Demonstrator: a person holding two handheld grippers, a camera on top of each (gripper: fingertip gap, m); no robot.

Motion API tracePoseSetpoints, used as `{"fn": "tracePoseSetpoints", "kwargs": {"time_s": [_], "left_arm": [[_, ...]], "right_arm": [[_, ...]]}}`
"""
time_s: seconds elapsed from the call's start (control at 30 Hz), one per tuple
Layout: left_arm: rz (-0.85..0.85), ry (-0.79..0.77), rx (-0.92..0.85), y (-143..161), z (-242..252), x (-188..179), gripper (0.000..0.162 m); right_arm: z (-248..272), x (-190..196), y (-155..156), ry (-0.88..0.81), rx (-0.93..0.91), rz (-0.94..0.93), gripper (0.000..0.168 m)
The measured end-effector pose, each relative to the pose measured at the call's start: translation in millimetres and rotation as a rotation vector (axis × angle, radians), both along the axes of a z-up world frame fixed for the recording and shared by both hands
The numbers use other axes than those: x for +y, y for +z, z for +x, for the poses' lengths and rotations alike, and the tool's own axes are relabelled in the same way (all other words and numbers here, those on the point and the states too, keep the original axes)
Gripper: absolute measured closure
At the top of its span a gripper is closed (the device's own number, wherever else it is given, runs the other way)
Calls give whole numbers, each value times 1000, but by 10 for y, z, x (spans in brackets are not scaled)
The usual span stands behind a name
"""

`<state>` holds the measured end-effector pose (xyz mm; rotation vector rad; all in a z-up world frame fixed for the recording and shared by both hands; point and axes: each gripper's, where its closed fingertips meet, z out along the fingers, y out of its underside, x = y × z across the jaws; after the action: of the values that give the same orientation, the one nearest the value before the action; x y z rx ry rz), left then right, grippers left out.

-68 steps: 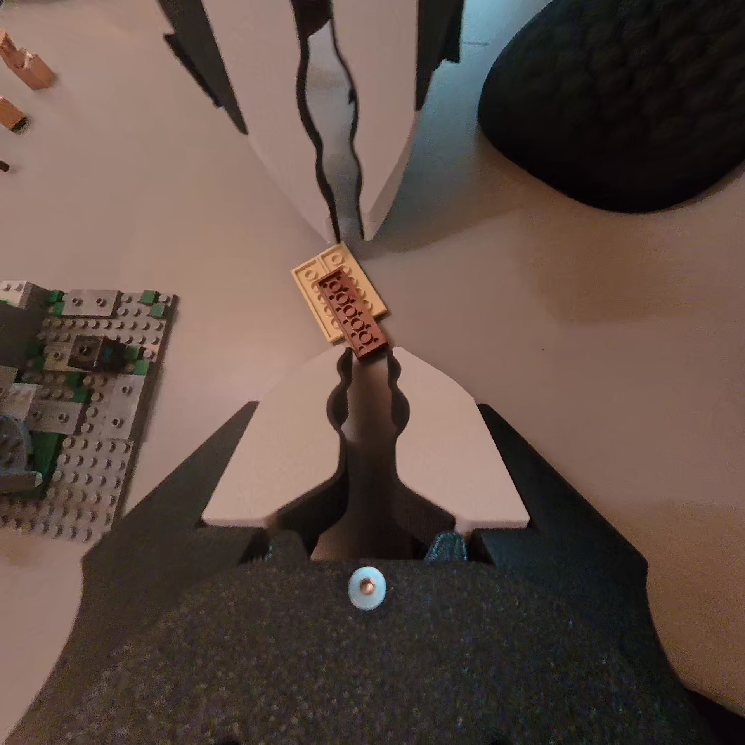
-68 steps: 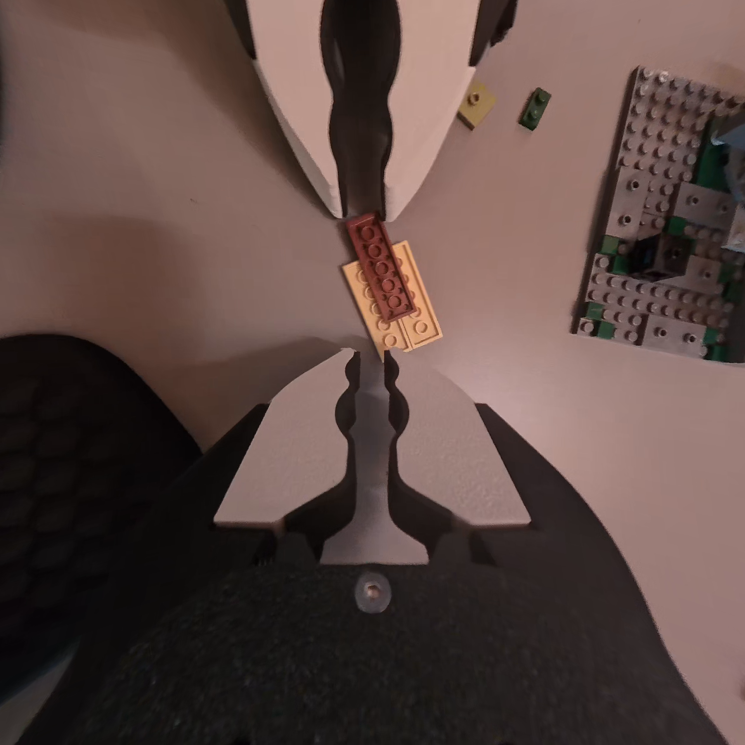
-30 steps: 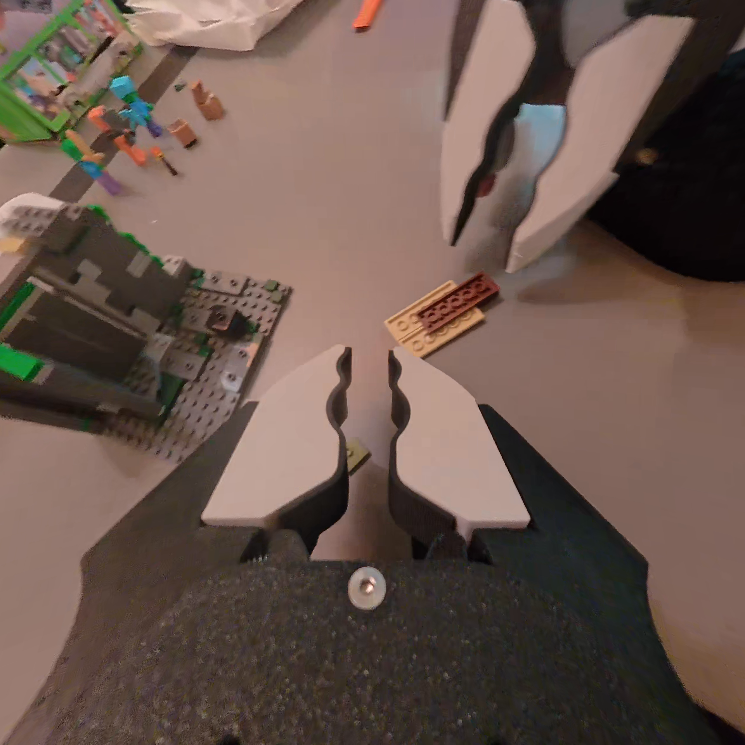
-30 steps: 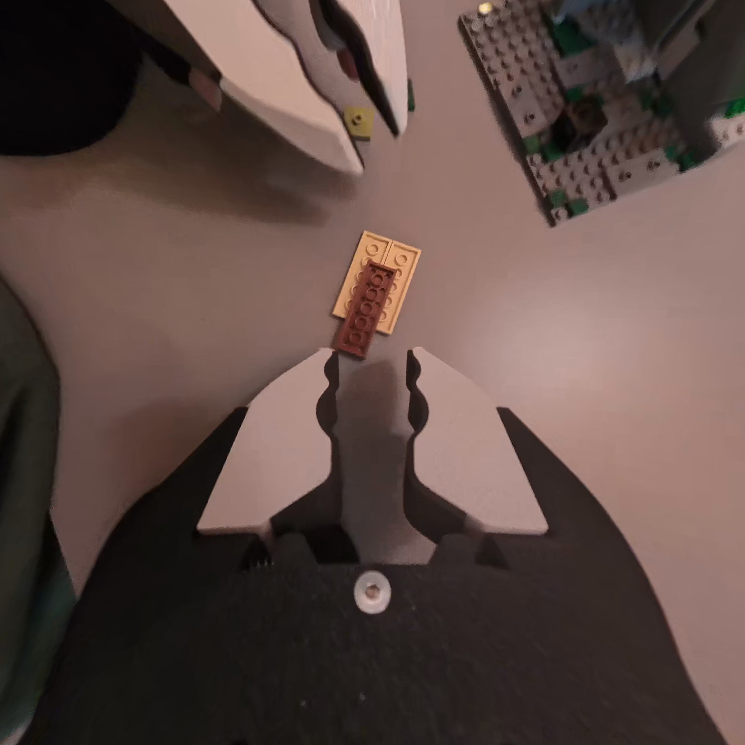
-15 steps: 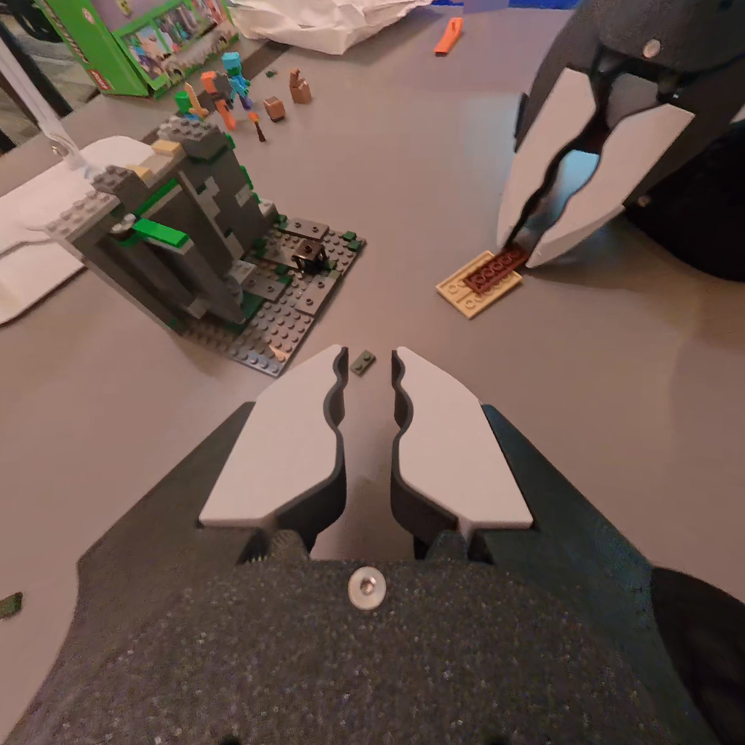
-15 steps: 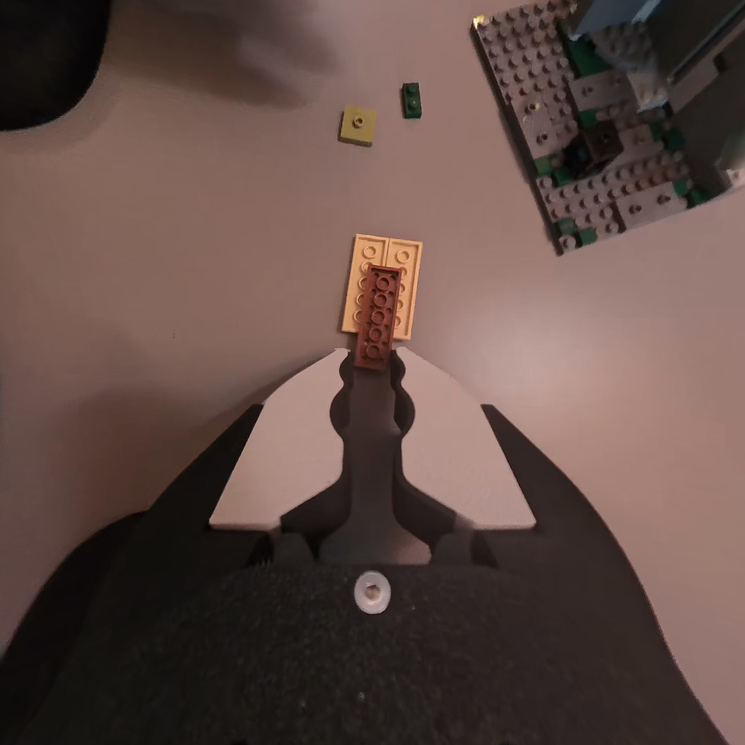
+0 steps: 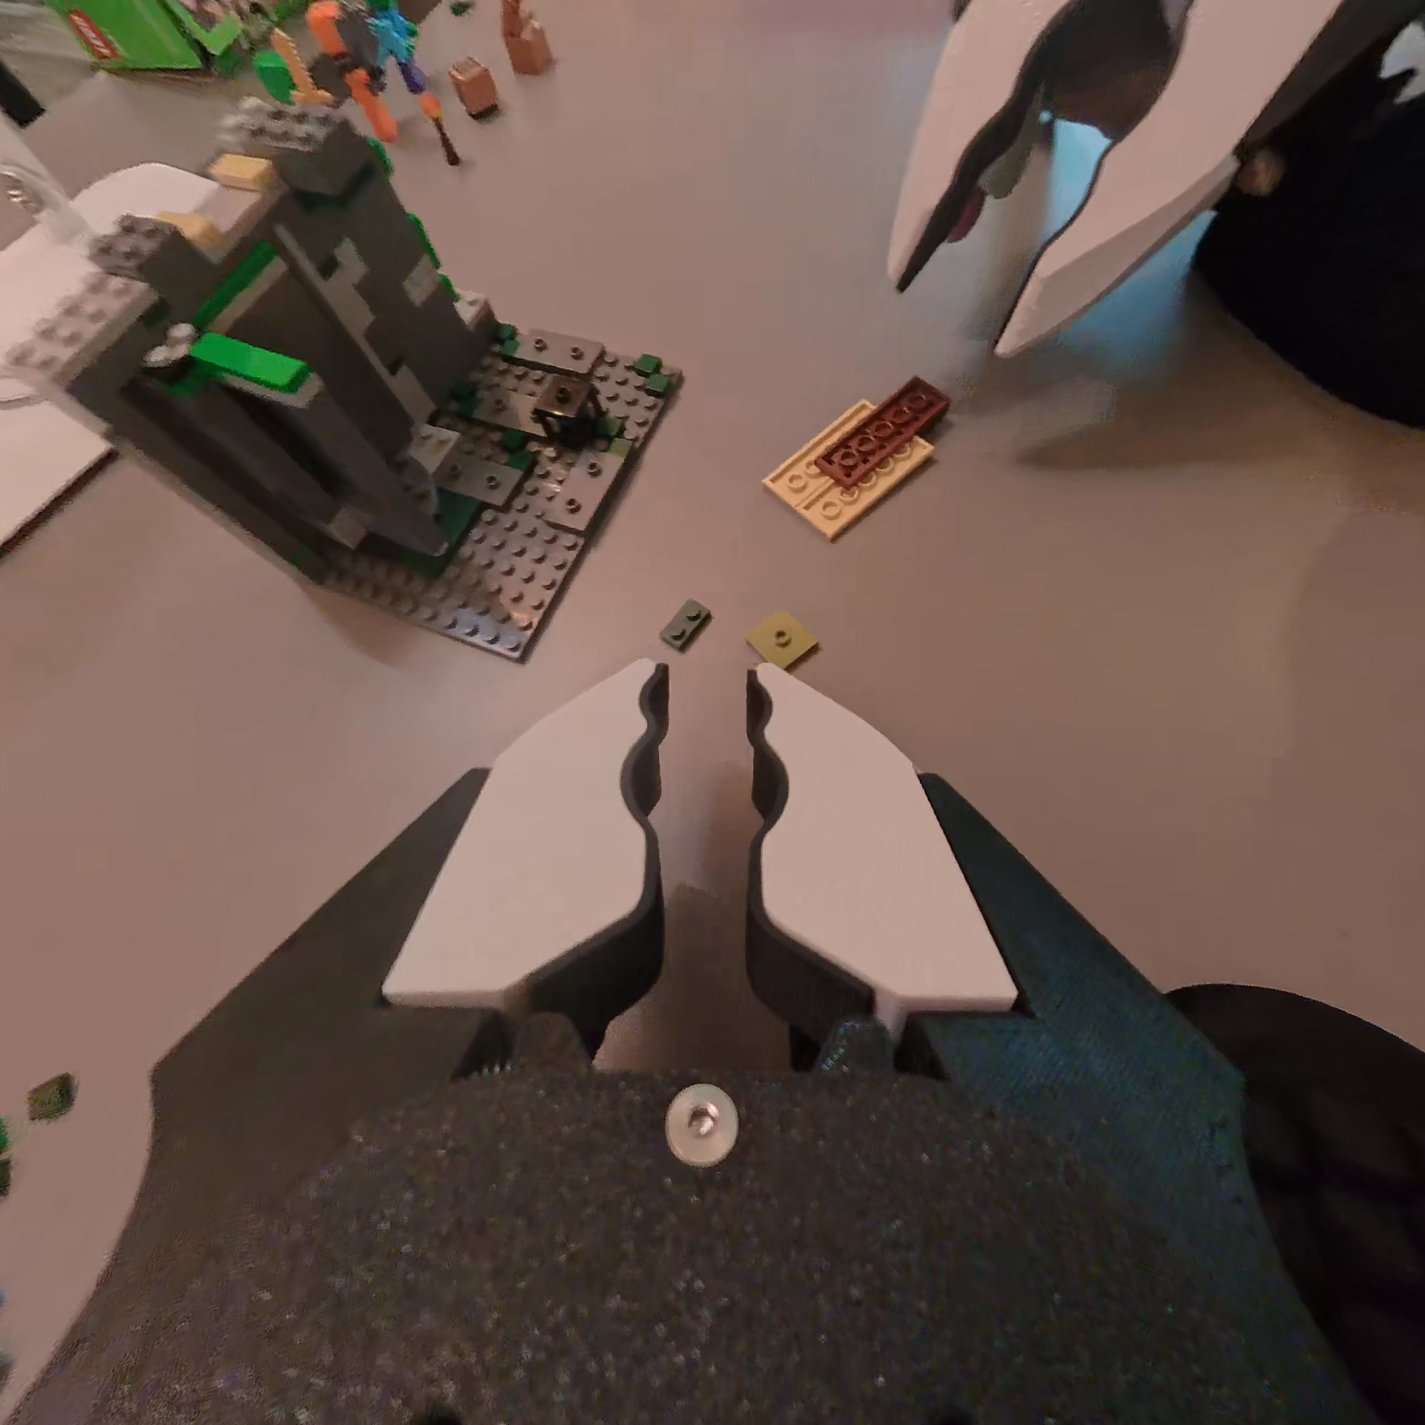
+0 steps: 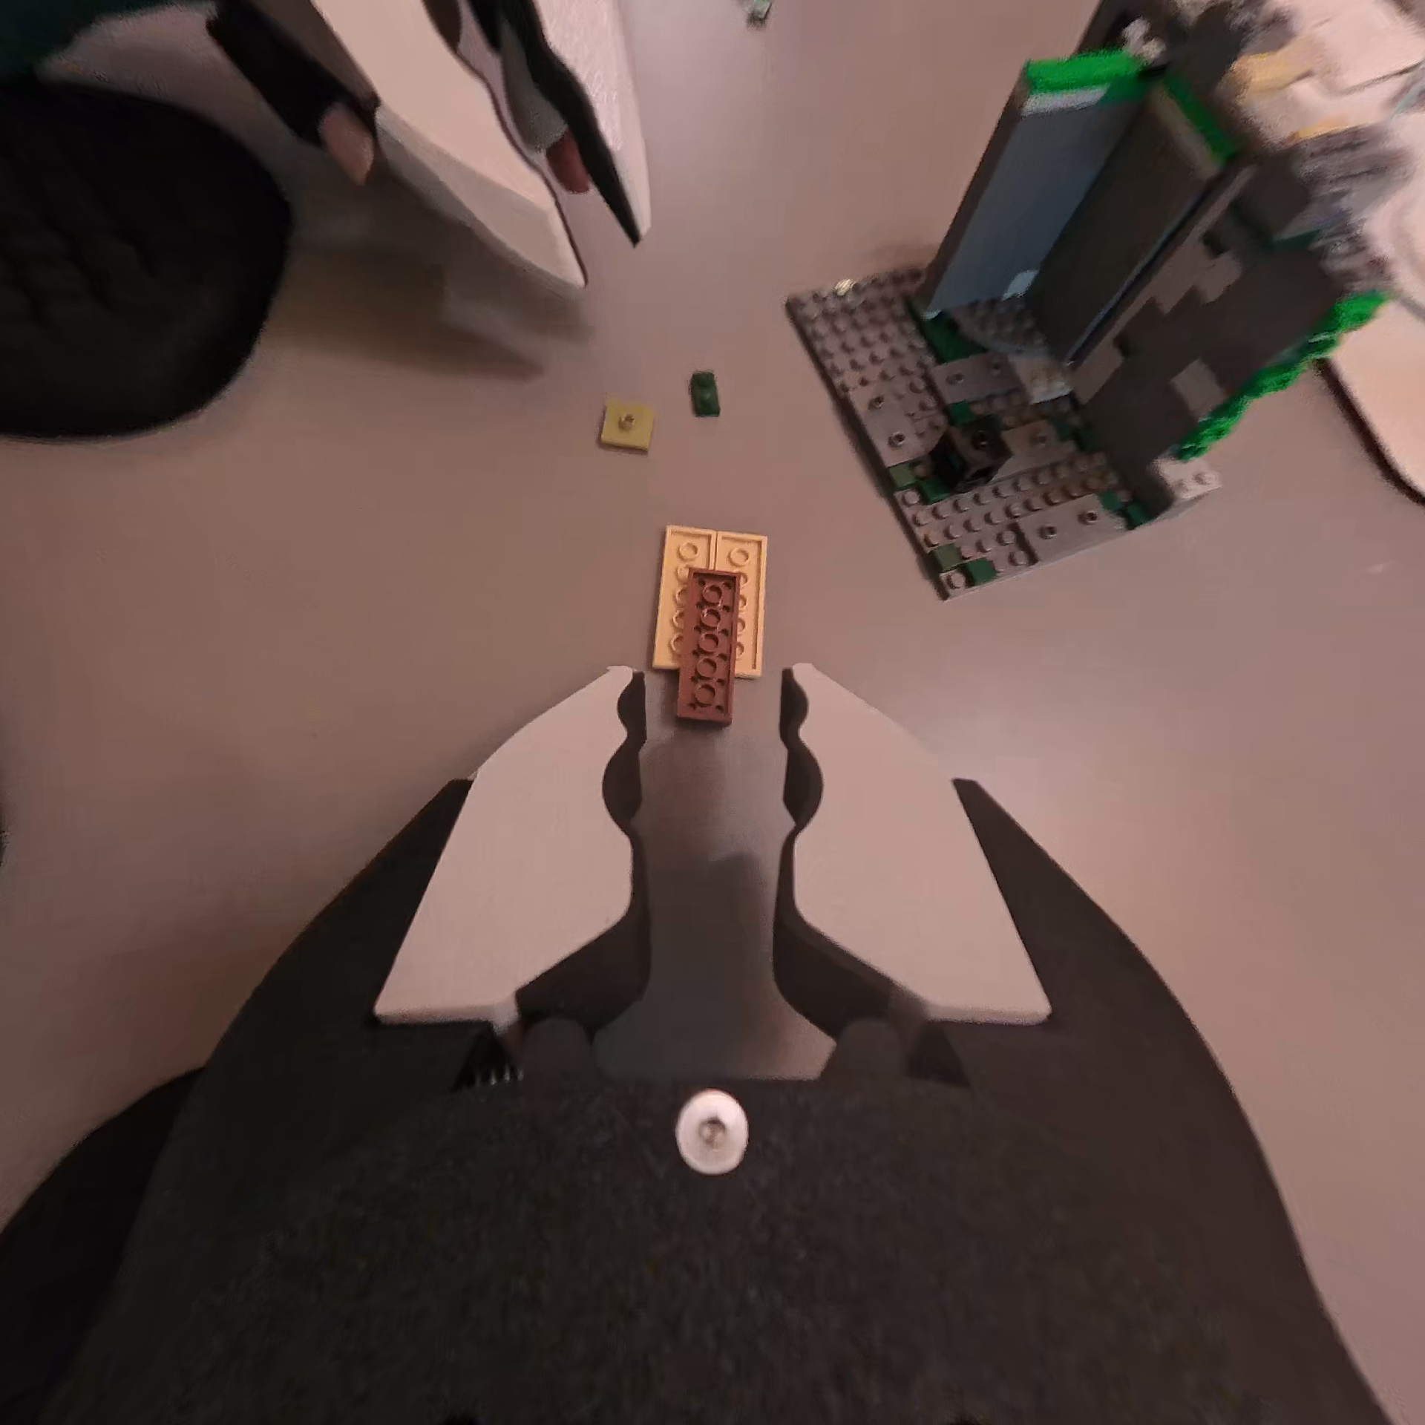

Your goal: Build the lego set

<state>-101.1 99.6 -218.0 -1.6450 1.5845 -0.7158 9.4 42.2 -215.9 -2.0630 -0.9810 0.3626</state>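
Observation:
A brown plate (image 8: 705,655) lies pressed on two tan plates (image 8: 678,571) on the grey table. My right gripper (image 8: 711,678) is open, its fingertips on either side of the brown plate's near end and not touching it. In the left wrist view the right gripper (image 7: 952,320) hangs above the brown plate (image 7: 883,428) and the tan plates (image 7: 829,497). My left gripper (image 7: 709,675) is open and empty, just short of a small dark green plate (image 7: 686,624) and an olive tile (image 7: 781,640). The grey and green build (image 7: 347,347) stands on its studded baseplate (image 7: 540,555) to the left.
A green box (image 7: 131,38), minifigures (image 7: 370,62) and small brown pieces (image 7: 478,85) lie at the far left. White paper (image 7: 46,308) lies behind the build. A black object (image 7: 1349,308) sits at the right. Loose green bits (image 7: 50,1095) lie near the left edge. Measured from the fingertips, the olive tile (image 7: 781,640) is 4 cm or so from the left gripper and 10 cm from the right. It is also in sight in the right wrist view (image 8: 624,421).
My right gripper has opened off the brown plate's end and lifted away; the plate stays on the tan plates. My left gripper has drawn back, so both small pieces now show ahead of it.

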Motion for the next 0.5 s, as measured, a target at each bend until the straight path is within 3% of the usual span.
{"fn": "tracePoseSetpoints", "kwargs": {"time_s": [0.27,0.4,0.43,0.5], "left_arm": [[28,26,-65,157,-222,169,140],[-55,112,-384,795,-395,365,145],[-67,140,-460,954,-463,424,149],[-55,189,-571,1189,-599,523,162]], "right_arm": [[-103,-26,268,-122,229,172,139],[-58,-2,414,-125,272,266,153],[-43,-3,426,-125,277,274,166],[-12,1,446,-132,282,281,168]]}}
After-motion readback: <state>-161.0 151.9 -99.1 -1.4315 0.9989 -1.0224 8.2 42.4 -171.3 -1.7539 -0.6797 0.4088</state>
